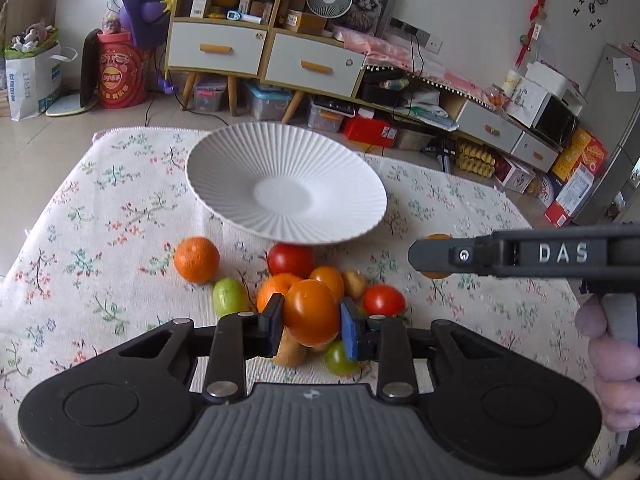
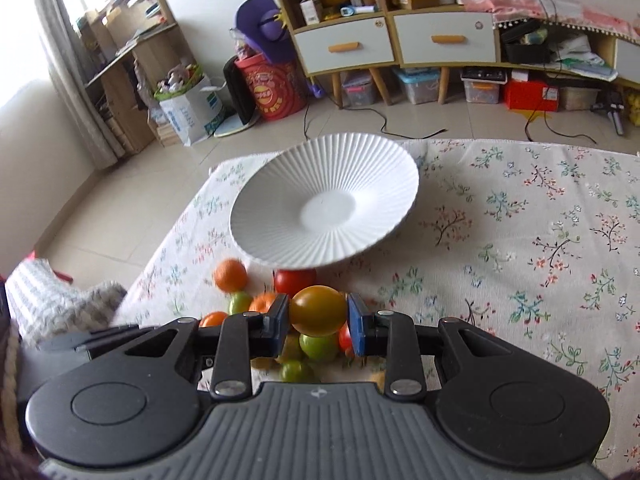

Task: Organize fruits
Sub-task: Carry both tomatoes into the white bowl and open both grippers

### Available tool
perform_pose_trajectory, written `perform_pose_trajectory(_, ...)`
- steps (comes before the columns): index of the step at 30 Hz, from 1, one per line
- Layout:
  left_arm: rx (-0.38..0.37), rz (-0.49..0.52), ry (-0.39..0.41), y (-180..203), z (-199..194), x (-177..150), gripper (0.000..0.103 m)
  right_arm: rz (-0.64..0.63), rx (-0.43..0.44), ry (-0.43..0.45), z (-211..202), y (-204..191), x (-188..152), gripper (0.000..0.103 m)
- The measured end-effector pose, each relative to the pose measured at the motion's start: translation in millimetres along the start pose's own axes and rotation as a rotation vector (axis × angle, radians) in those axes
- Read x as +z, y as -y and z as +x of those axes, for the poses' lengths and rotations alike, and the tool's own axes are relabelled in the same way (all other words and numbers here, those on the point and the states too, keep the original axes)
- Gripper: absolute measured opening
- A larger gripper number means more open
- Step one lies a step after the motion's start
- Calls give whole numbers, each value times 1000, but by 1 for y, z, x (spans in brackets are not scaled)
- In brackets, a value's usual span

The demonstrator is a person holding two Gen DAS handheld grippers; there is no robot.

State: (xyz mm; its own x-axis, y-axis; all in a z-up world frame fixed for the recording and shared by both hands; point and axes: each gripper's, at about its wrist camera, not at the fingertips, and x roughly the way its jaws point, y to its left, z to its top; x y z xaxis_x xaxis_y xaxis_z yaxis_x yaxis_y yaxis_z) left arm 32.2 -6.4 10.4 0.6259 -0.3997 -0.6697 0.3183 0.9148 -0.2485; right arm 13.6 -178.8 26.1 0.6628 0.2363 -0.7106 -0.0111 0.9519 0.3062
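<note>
My left gripper (image 1: pixel 311 314) is shut on an orange tomato (image 1: pixel 310 310), held above a pile of fruit: red tomatoes (image 1: pixel 291 259), oranges (image 1: pixel 196 259), green fruits (image 1: pixel 229 297). My right gripper (image 2: pixel 318 314) is shut on a yellow-orange tomato (image 2: pixel 318 310) above the same pile (image 2: pixel 294 280). A white ribbed plate (image 1: pixel 286 164) (image 2: pixel 280 216) stands empty just behind the pile. The right gripper's body (image 1: pixel 520 254) shows at the right of the left wrist view.
The table wears a floral cloth (image 1: pixel 100 208) (image 2: pixel 520 220). Beyond its far edge lie a tiled floor, cabinets (image 1: pixel 264 52) and storage boxes. A grey knitted cushion (image 2: pixel 52 300) sits at the table's left side.
</note>
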Motion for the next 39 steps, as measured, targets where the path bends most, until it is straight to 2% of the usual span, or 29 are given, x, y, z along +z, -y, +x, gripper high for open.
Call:
perform_pose_trajectory(11,17,-62,16,-18,7,36,24,61,-57,27,18,7,37,28)
perform_pose_trajectory(19,53,-35,18,-27,22,59,24,84,-67,-12,43,12,53,28)
perform_pose_trajectory(24,45,-1,31,-28,37,58,24,54,-63,-25,58,3,60,28)
perform_pose_trajectory(31,14,-4,32,-38,63,60,24,18,-52,-34,78,1,65,28)
perform_pose_trajectory(39,-9,26,34,-29,91,65,24,-10,-26,-53,98,4,65,28)
